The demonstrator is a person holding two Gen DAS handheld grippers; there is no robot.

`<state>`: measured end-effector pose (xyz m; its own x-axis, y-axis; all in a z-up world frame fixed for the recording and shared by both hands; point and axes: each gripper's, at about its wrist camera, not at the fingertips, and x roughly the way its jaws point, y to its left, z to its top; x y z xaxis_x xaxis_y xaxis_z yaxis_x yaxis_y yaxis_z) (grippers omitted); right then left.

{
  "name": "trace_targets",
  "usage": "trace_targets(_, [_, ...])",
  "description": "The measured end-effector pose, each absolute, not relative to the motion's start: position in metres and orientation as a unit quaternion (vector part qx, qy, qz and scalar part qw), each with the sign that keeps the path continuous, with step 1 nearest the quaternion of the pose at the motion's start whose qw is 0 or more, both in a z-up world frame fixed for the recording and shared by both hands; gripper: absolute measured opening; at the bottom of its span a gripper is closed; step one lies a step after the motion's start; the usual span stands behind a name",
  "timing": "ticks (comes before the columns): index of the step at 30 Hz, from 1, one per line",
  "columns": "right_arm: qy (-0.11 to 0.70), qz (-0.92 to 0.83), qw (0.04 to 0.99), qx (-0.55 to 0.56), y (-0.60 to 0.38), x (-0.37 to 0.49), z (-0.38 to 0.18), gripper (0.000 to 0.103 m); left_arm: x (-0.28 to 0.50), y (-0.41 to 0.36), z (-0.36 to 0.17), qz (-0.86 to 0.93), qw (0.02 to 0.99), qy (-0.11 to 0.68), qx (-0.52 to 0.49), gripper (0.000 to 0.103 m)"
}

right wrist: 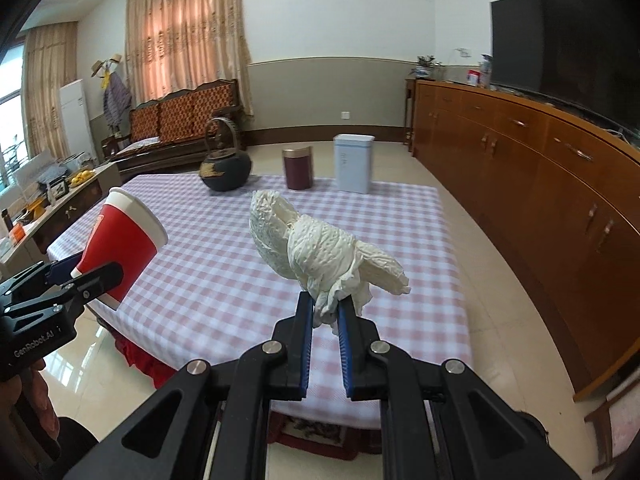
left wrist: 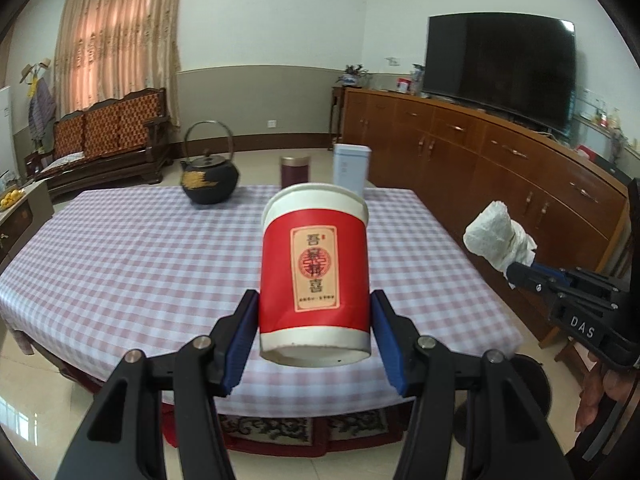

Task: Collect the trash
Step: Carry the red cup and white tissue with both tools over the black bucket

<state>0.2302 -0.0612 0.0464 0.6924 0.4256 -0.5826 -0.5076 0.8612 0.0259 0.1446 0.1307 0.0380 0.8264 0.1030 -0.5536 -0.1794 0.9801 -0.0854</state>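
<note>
- Two trash items are held at once, one per gripper, both lifted clear of the desk – my read is that both are on their way to a bin, though no bin shows in either view.
- left gripper: fingers closed on the red paper cup, pads pressing its lower wall from left and right. Cup is roughly upright, rim up, so anything left inside likely stays in. Low grip near the base keeps the thin rim from being crushed.
- right gripper: fingers pinched almost fully together on the tail of the crumpled white tissue. Soft wad, so a tight pinch on the twisted end is needed; the bulk sticks out beyond the fingertips.
- Where they are: cup hangs over the near edge of the desk in the left wrist view; tissue sits to its right, over the near right part of the checked cloth. Apart, not touching.
- Left on the far edge of the desk, not trash by my guess: black teapot, dark red tin, pale blue box, in a row from left to right.
- Risk: tissue could slip if the pinch eases; cup wall could buckle if squeezed harder.
</note>
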Motion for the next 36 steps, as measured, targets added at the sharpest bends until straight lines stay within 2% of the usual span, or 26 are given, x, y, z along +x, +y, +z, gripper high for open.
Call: trace_targets(36, [0.335, 0.067, 0.94, -0.01, -0.271, 0.177, 0.018, 0.013, 0.171, -0.075, 0.015, -0.136, 0.94, 0.312, -0.007, 0.057])
